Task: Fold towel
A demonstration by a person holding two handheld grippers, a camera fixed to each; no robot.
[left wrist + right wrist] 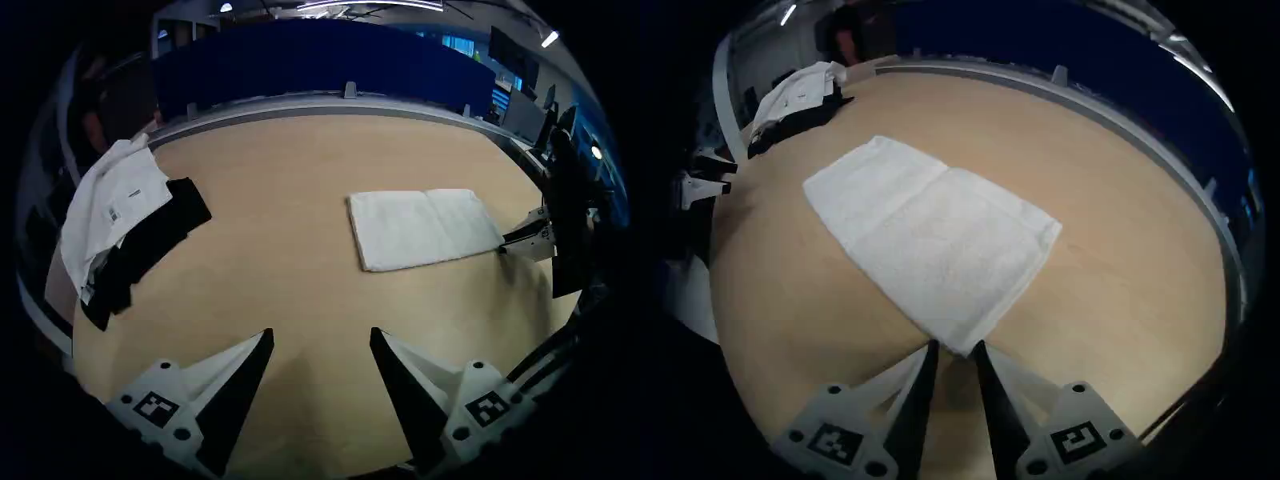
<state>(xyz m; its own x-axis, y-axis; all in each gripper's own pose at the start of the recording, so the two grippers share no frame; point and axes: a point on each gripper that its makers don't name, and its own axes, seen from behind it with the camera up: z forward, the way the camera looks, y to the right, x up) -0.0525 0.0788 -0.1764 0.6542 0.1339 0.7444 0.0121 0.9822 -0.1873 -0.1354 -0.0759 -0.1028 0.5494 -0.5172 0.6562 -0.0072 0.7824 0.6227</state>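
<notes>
— What is the left gripper (321, 330) doing?

— Its two fingers stand wide apart with nothing between them, just bare wooden table (280, 208) below and ahead.

— And the towel?

— From the left gripper, the white towel (424, 228) lies ahead and off to the right, well apart from its fingertips. It is flat on the table, with a crease running across it that splits it into two panels.

— Anything else near that tool?

— Ahead and to its left, near the table's edge, is a pile of clothes (128, 216), a white garment lying partly over a black one. Beyond the far edge of the table stands a dark blue partition (320, 56).

— Now the right gripper (954, 346).

— In the right gripper view the towel spreads out straight ahead of it, running away up and to the left. The nearest corner of the towel comes right down between the two fingertips.

— So is it gripping?

— The fingers are drawn close, with only a narrow gap between them, and the corner sits in that gap. I cannot tell whether both fingers actually press on the cloth. Below the corner, a strip of table shows between the fingers.

— Does the left gripper view agree?

— Yes. There the right gripper appears far off to the right, its fingertips at the right end of the towel, low over the table.

— And the clothes, from the right tool?

— Far ahead and to its left, past the towel's far end.
</notes>
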